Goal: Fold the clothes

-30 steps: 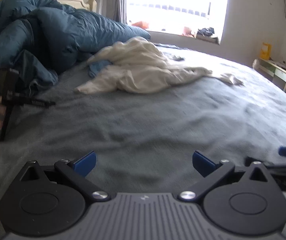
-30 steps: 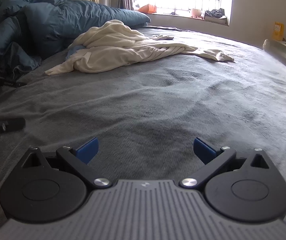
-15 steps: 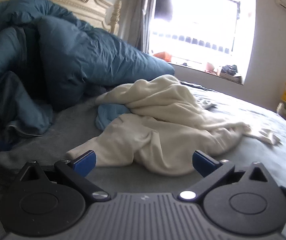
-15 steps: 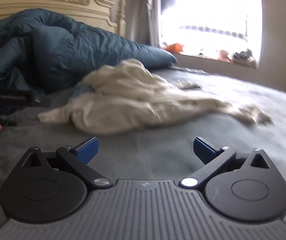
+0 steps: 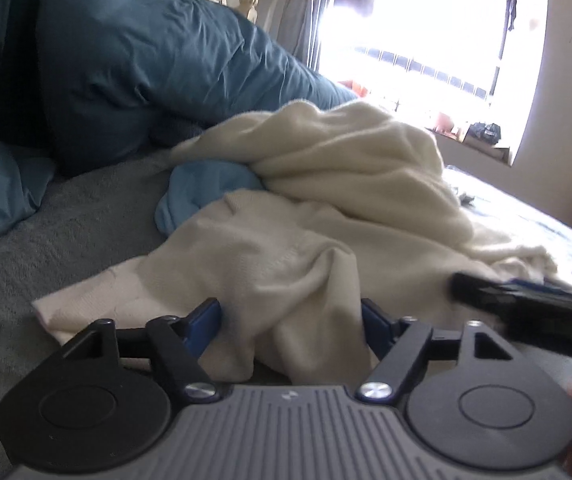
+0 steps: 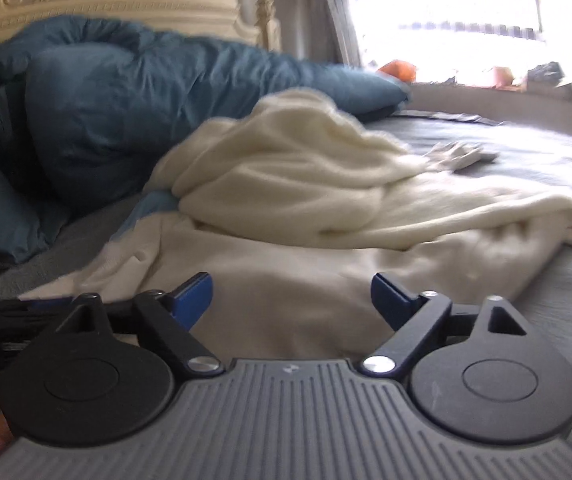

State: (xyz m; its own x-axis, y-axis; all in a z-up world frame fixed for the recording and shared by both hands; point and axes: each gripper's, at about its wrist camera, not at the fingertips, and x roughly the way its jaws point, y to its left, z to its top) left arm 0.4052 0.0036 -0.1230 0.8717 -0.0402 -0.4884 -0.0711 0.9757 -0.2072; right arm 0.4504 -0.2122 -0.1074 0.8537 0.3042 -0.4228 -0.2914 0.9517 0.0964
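Left wrist view: left tool (image 5: 290, 326) now sits at the near edge of the crumpled cream garment (image 5: 325, 216) on the bed (image 5: 46, 232), after crossing bare bedding a second ago; its jaws have just been closing, a cream fold between them, pads not clearly pinching yet. Right wrist view: right tool (image 6: 291, 296) is over the same garment's near part, jaws also just narrowing but spread with cloth between, so pickup seems imminent and folding hasn't started.

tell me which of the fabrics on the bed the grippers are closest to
The cream garment: its near edge lies right at both grippers, unlike the light blue cloth half under it and the teal duvet behind.
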